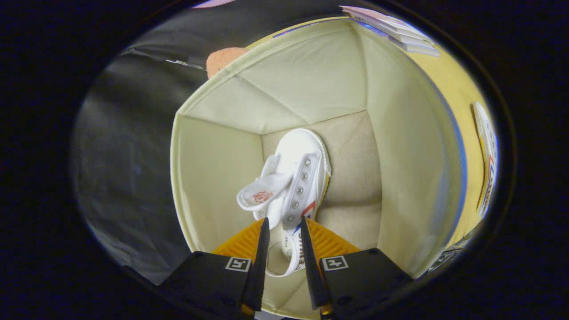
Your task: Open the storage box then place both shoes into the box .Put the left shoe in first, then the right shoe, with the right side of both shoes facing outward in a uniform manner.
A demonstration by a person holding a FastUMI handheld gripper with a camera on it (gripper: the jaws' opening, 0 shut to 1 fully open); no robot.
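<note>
Storage box [222, 160] stands open, and the claw [284, 226], reaching down into it, is closed narrowly on the heel collar of a white shoe [298, 178] at the box floor; second shoe [486, 155] lies outside on the tabletop [462, 98], still to place.

The gripper [284, 224] pointed down into an open, cream fabric storage box [213, 178] with creased inner walls and a beige floor. Its two fingers were closed on the heel end of a white canvas low-top shoe [295, 173] with metal eyelets and red and blue side markings, one finger on each side of the collar. The shoe's toe reached toward the far corner of the box floor, and its tongue flopped out to one side. Outside the box, on a yellow surface [462, 102], lay a second white canvas shoe [486, 155], well apart from the fingers.
</note>
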